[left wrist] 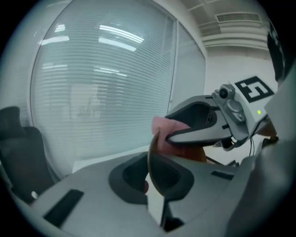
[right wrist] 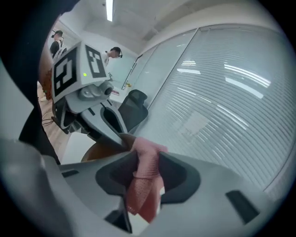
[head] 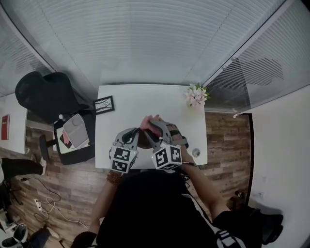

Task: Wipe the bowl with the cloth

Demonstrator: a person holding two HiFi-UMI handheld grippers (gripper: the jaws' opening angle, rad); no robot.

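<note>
The jaws of the left gripper (left wrist: 149, 183) are clamped on the thin rim of a round brown bowl (left wrist: 153, 147), seen edge-on. A pink mesh cloth (right wrist: 143, 194) is pinched between the jaws of the right gripper (right wrist: 147, 173), bunched at the bowl's rim. Both are held above the near edge of the white surface (head: 145, 99).

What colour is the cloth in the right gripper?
Pink; the cloth shows best in the right gripper view.

Cool, even light is diffused through the window blinds (head: 145, 38). A ceiling strip light (right wrist: 109, 9) is mirrored there as pale glare streaks. Shadows are kept faint. Edges are bent and darkened by fisheye distortion — the nearest foreground is rendered soft.
</note>
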